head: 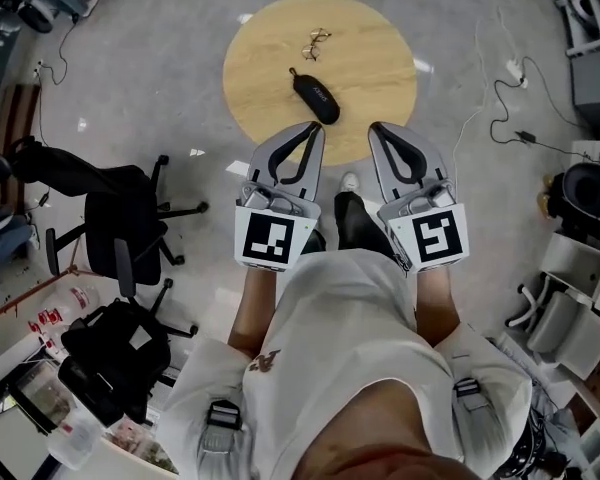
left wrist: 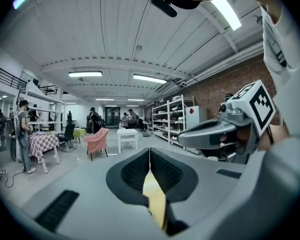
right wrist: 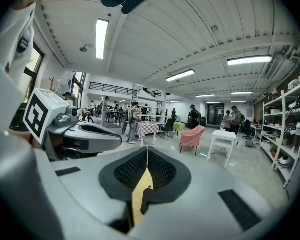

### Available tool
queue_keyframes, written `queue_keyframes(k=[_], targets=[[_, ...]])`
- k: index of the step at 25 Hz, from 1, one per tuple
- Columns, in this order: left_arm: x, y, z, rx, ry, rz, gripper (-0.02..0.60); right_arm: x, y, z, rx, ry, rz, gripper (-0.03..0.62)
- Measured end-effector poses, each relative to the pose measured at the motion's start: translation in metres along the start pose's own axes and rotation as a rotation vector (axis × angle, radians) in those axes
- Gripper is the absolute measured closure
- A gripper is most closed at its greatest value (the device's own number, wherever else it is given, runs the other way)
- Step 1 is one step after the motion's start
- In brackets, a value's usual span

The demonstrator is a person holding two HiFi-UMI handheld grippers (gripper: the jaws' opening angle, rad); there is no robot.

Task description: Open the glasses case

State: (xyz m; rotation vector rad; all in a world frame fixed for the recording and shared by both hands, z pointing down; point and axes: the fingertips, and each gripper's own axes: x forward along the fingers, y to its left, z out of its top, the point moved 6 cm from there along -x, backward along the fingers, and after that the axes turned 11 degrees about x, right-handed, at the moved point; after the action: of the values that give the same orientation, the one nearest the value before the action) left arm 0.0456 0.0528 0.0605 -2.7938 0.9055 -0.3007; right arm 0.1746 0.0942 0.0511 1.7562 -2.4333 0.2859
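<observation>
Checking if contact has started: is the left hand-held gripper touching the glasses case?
Apart. The left gripper view shows the left hand-held gripper shut on nothing, aimed across the room; the head view shows the glasses case lying beyond its tip.

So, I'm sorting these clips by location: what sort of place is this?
Probably a large open workshop or lab hall: metal storage shelves stand along a brick wall, strip lights hang on a high ceiling, and a small round table sits on a bare grey floor.
</observation>
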Motion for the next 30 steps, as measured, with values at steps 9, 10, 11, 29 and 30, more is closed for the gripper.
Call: queue_keyframes(k=[9,10,11,29,30], targets=[[0.042,-0.003,-0.04,-0.045,0.069,0.067,0.56,0.042,-0.048,-0.036,0.037,0.101,0.072,0.572],[0.046,-0.002,-0.045,-0.054,0.074,0.079,0.56,0.047,-0.05,-0.039,0.041,0.105,0.085,0.572],[0.05,-0.001,-0.05,-0.059,0.079,0.089,0.56,0.051,-0.051,-0.042,0.052,0.106,0.1,0.572],[0.088,-0.011,-0.125,-0.067,0.209,0.175,0.56,0.091,-0.088,-0.111,0.057,0.203,0.209,0.572],[0.09,-0.011,-0.13,-0.063,0.214,0.17,0.56,0.094,-0.089,-0.115,0.061,0.206,0.209,0.572]])
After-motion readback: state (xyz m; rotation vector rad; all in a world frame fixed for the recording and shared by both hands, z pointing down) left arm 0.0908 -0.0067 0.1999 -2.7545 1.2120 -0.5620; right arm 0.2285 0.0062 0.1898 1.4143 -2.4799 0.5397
